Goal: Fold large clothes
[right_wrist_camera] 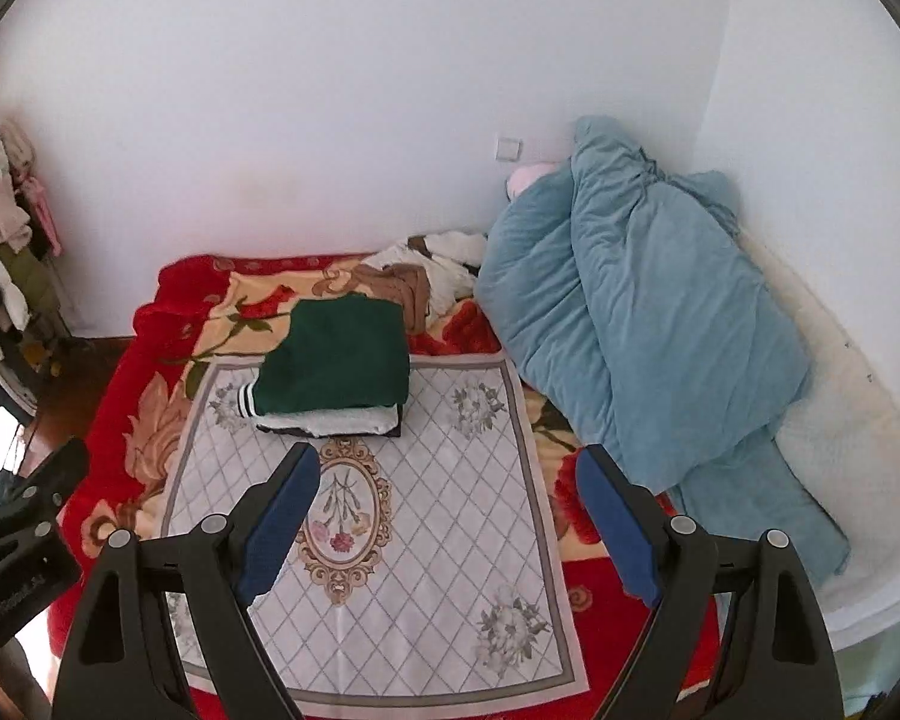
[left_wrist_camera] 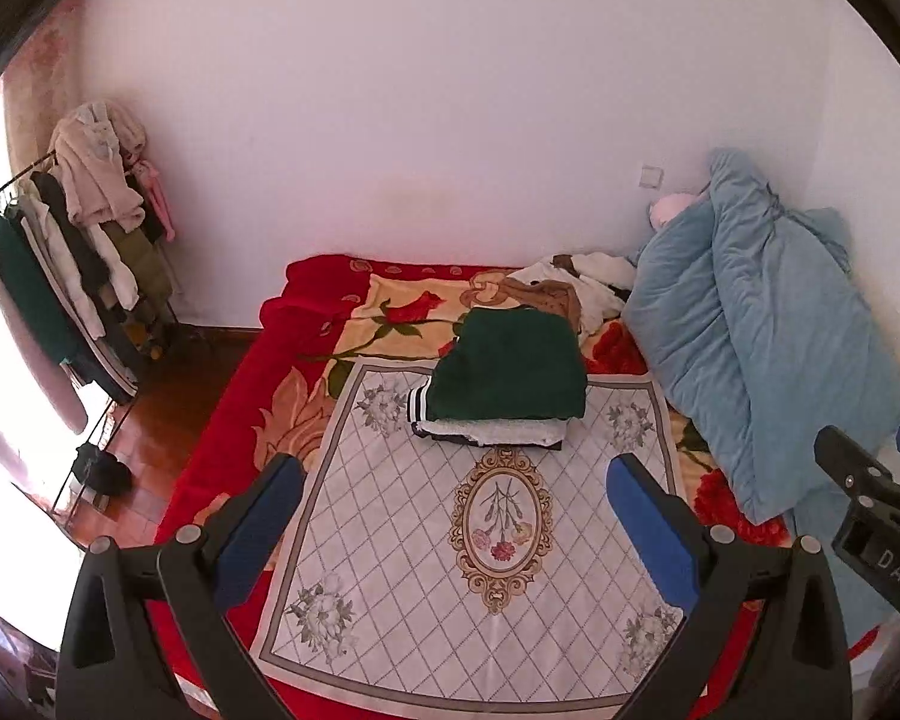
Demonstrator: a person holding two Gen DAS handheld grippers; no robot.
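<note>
- Both sets of fingers stand wide apart with nothing between them: the left gripper (left_wrist_camera: 453,510) and the right gripper (right_wrist_camera: 447,507) hover side by side above the near part of the bed, angled down at it.
- Below them the patterned grey mat (left_wrist_camera: 390,540) lies flat on the red floral blanket (left_wrist_camera: 234,420) with its near part bare; that looks like the place to spread the next garment.
- At the mat's far edge sits the folded stack (left_wrist_camera: 504,408), topped by a dark green garment (right_wrist_camera: 339,357). Pass over or around it so the pile stays square.
- Beyond it, against the wall, lies a loose heap of unfolded clothes (left_wrist_camera: 576,288), probably the next pick. Take one piece by an edge, lift it clear of its neighbours and of the blue quilt (left_wrist_camera: 750,330) just beside it.
</note>
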